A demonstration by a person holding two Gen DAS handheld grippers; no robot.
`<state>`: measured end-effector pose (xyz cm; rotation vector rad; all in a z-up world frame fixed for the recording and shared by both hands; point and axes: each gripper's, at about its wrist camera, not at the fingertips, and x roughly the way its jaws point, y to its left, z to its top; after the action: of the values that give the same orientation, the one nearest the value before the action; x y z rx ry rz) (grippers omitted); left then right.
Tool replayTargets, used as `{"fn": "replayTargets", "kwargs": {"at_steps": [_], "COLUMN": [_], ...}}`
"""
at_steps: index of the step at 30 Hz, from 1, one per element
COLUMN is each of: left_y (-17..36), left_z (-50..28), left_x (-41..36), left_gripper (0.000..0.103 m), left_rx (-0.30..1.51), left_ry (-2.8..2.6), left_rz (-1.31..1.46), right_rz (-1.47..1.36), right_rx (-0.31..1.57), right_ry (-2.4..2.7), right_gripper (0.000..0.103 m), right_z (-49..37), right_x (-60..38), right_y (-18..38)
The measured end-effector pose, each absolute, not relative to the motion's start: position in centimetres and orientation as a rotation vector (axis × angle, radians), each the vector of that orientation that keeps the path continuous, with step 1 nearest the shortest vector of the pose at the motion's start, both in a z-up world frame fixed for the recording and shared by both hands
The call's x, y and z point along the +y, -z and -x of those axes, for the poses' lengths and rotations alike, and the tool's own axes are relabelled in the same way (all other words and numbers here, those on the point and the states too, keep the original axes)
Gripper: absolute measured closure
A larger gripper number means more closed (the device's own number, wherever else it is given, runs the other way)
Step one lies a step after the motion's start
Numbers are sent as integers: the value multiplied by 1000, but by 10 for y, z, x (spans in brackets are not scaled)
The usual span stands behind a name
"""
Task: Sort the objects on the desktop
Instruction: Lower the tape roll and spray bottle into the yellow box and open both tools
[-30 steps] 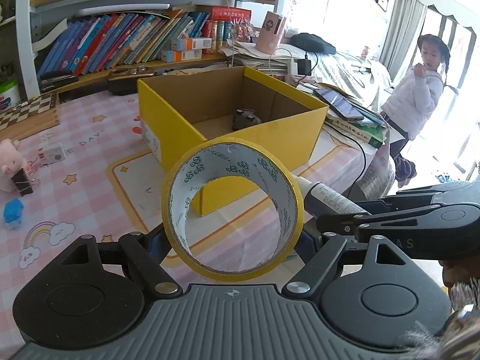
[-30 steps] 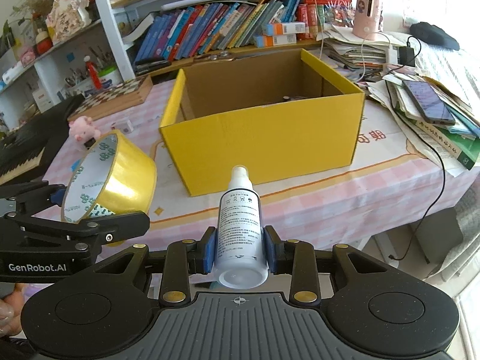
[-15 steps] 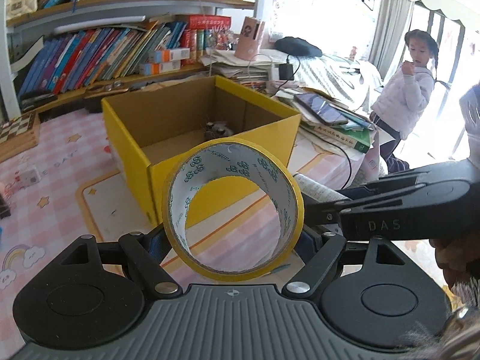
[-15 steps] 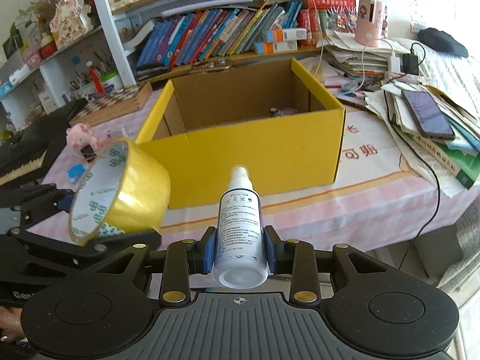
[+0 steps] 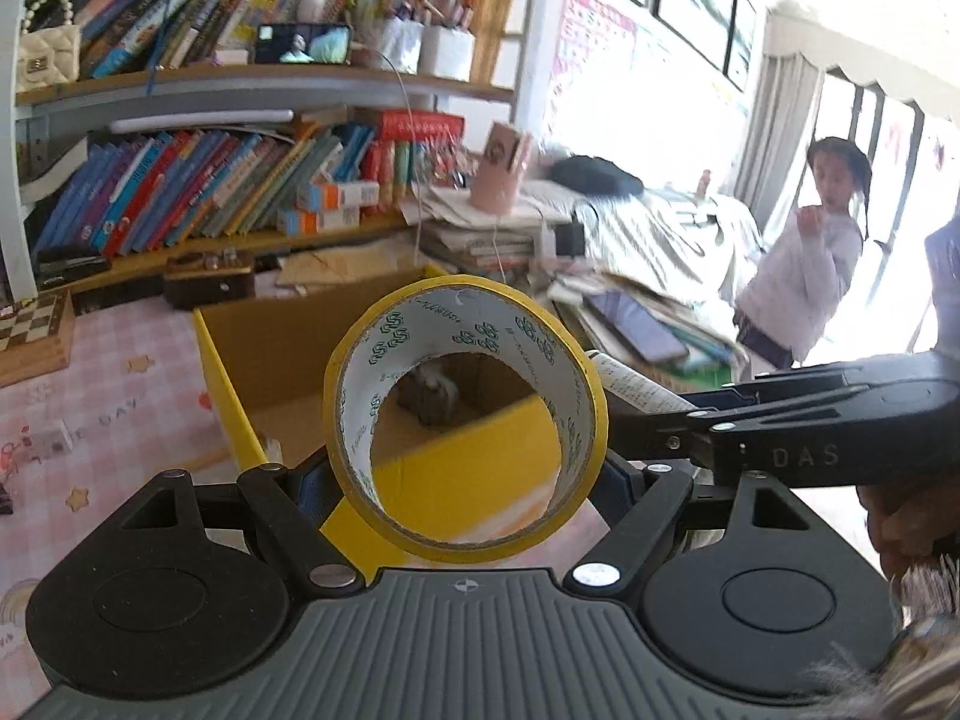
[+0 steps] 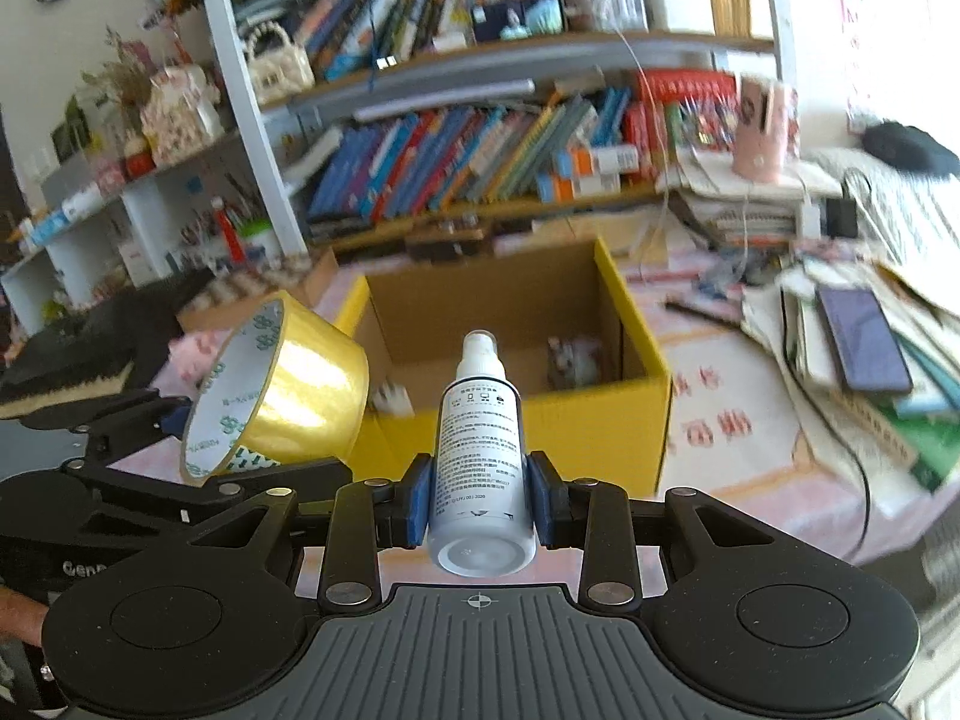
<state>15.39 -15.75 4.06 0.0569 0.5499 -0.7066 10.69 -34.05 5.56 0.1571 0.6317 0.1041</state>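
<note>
Both grippers angle down toward yellow box (image 6: 600, 420), side by side

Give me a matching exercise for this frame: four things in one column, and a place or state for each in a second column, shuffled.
Things:
1. tape roll
2. spray bottle
3. yellow box
4. phone

Places or states:
A. lying on a stack of books and papers
B. clamped in the right gripper
C. open-topped, on the pink tablecloth
D. clamped in the left gripper

Pairs: 1-D, 2-B, 3-C, 4-A
</note>
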Motion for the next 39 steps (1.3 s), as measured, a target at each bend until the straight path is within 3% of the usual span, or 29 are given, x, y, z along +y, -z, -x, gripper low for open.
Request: {"fn": "replayTargets", "kwargs": {"at_steps": [13, 24, 32, 39], "left_y": [-38, 8, 14, 15], "left_z": [-232, -276, -300, -297], "left_x": [-191, -232, -232, -234], "left_gripper": [24, 23, 22, 21], "left_rx": [568, 721, 836, 832], "left_ry": [658, 575, 574, 575], "left_rz": [-131, -381, -312, -317], "right_rz": [-137, -19, 122, 213], "right_rx": [597, 771, 911, 993], "right_ry": [-157, -204, -322, -372], "right_gripper": [70, 70, 70, 70], "right_z": [-192, -271, -318, -344], "right_x": [-367, -370, -354, -336], "right_y": [-49, -4, 8, 23]}}
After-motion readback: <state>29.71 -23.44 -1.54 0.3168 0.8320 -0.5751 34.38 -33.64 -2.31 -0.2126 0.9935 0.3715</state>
